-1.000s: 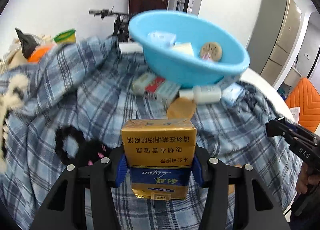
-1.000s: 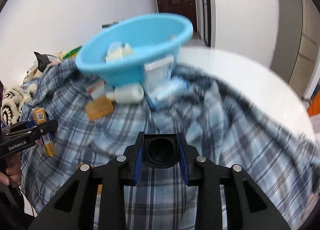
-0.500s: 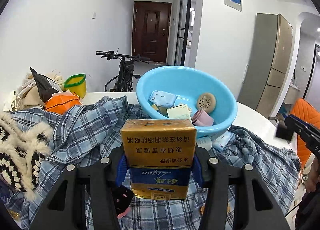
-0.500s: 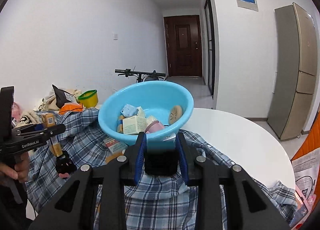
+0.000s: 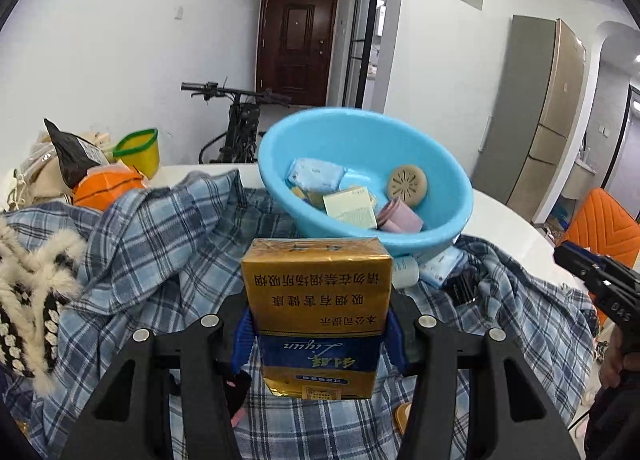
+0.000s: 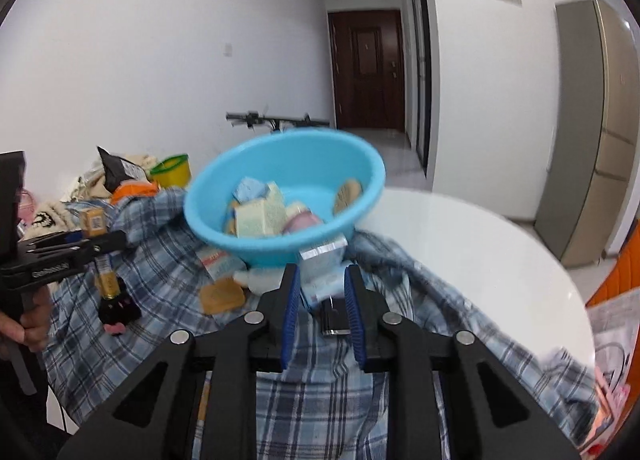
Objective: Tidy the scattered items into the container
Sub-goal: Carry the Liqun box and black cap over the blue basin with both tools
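While left claw (image 5: pixel 318 334) is gripping gold carton (image 5: pixel 316 312) by its stiff, light sides, blue basin (image 5: pixel 362 176) is waiting at 12 o'clock; right claw (image 6: pixel 322 310) is clenching a small dark object, identity unclear.

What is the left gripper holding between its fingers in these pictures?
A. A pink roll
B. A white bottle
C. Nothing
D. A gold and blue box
D: the left gripper is clamped on the gold and blue box, in front of the blue basin.
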A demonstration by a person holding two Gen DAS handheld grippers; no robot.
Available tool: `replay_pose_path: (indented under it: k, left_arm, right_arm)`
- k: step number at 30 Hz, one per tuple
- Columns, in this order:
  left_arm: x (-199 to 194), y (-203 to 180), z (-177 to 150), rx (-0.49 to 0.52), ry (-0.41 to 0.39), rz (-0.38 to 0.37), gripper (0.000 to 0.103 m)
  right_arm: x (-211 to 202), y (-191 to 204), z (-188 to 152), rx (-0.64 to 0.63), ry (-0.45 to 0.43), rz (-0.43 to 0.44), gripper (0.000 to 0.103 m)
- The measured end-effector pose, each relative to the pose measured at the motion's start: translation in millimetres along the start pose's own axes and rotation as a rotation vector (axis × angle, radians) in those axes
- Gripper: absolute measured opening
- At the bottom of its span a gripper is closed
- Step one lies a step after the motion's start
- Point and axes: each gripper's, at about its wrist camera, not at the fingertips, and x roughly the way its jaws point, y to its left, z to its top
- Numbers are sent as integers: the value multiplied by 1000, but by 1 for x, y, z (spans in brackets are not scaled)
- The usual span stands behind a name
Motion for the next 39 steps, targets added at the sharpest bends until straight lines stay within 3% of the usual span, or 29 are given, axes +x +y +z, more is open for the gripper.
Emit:
replay_pose_path:
  k: [2, 5, 13, 20, 23, 29, 39]
  left_arm:
    - [4, -1, -3, 0, 17, -6, 54]
    - [9, -2, -8, -2, 37, -15, 54]
    - [18, -4, -17, -2, 74, -29, 54]
    - [21, 0, -18, -11, 86, -26, 54]
    - [22, 0, -19, -10, 91, -31, 54]
    - [25, -2, -24, -10, 104, -43, 54]
    - [33, -3, -42, -21, 157, -50, 54]
  right_arm:
    - [13, -4, -5, 1, 40, 0, 27]
    - [37, -8, -9, 3, 96, 28, 49]
    - [114, -13, -15, 1, 233, 87, 50]
    - [159, -23, -31, 24, 338, 45, 49]
    - [155, -27, -35, 47, 336, 38, 29]
    - [104, -15, -37, 1, 251, 46, 29]
    - [50, -7, -66, 65, 248, 36, 29]
